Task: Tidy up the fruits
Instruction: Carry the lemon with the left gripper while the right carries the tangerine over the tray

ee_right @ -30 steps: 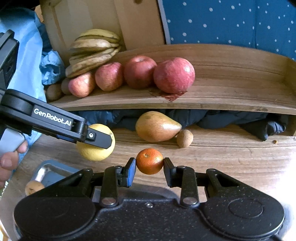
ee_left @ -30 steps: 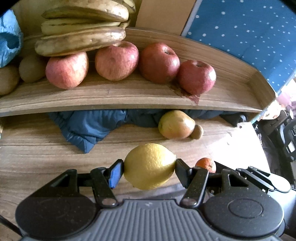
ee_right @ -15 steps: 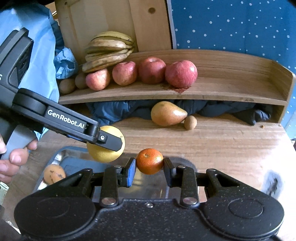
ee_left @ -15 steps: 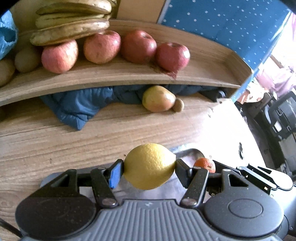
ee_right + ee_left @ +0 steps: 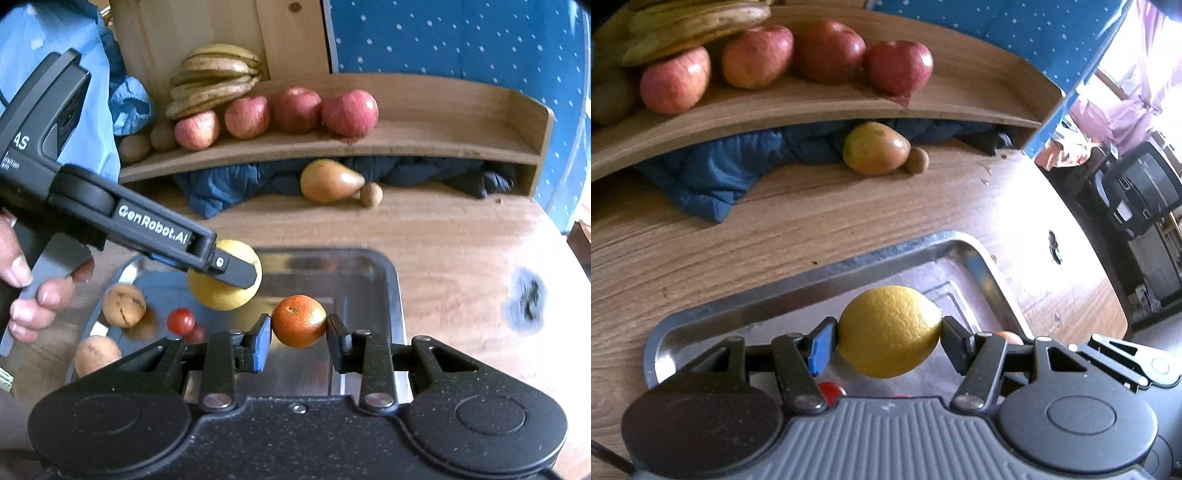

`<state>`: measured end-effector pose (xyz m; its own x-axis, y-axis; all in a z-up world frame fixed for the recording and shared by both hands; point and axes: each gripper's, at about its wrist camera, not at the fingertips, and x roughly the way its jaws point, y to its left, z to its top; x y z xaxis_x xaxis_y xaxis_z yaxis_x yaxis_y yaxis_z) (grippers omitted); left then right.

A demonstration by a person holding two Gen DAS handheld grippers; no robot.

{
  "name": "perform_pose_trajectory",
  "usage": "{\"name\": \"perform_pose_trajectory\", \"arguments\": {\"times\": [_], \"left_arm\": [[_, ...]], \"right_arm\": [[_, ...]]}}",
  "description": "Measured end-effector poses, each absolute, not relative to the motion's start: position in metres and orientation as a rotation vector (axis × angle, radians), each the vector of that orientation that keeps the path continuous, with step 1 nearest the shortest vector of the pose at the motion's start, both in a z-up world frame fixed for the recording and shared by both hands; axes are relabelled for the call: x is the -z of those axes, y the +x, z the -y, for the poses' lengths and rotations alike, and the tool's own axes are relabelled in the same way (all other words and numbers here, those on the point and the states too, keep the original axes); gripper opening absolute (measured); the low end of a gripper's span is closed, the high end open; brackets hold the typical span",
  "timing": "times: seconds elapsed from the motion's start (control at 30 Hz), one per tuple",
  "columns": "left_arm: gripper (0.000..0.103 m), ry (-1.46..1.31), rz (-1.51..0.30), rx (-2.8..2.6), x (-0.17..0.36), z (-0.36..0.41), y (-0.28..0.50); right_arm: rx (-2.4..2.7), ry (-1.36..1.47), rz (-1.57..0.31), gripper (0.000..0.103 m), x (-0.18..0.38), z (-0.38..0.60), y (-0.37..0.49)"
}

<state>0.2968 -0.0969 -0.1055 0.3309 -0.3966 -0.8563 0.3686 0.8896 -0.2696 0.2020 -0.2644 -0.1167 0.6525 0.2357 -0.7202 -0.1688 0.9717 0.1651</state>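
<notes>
Behind the wooden tabletop point(image 5: 443, 236) hangs a blue cloth with white dots point(image 5: 461, 37), and in front of it stands a curved wooden shelf point(image 5: 424, 136). On that shelf four red apples point(image 5: 295, 109) sit in a row, with a bunch of browning bananas point(image 5: 212, 79) stacked at their left end and some small brown fruits point(image 5: 135, 147) further left. Beneath the shelf a crumpled dark blue garment point(image 5: 229, 181) is stuffed in, and just in front of it lie a yellow-red pear point(image 5: 328, 181) and a small brown round fruit point(image 5: 371, 194), touching each other.

Nearer the cameras a shiny metal tray point(image 5: 391, 280) rests on the tabletop. It holds two speckled brown fruits point(image 5: 123, 304) at its left side and a small red tomato point(image 5: 181, 321) beside them.

White lettering on the arm of the left gripper point(image 5: 236, 273) reads "GenRobot.AI".

That left gripper is clamped on a yellow lemon point(image 5: 889, 330), hanging above the tray's middle; a person's hand point(image 5: 26, 295) grips its handle. The right gripper point(image 5: 298, 338) stands narrow, its pads pressed on a small orange mandarin point(image 5: 299, 320), also held above the tray, just right of the lemon.
</notes>
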Motion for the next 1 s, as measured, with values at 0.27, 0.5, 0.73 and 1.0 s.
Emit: {"name": "perform_pose_trajectory", "arguments": {"times": [0.27, 0.5, 0.73, 1.0], "left_arm": [[0.065, 0.024, -1.131, 0.544, 0.108, 0.101, 0.291], [0.065, 0.047, -1.138, 0.564, 0.111, 0.101, 0.289], [0.065, 0.039, -1.132, 0.567, 0.112, 0.098, 0.288], [0.065, 0.031, -1.130, 0.565, 0.113, 0.097, 0.286]], "right_arm": [[-0.209, 0.109, -0.884, 0.034, 0.128, 0.259, 0.182], [-0.228, 0.102, -0.907, 0.034, 0.129, 0.246, 0.172], [-0.230, 0.104, -0.935, 0.034, 0.132, 0.238, 0.168], [-0.246, 0.091, -0.959, 0.034, 0.132, 0.234, 0.166]]}}
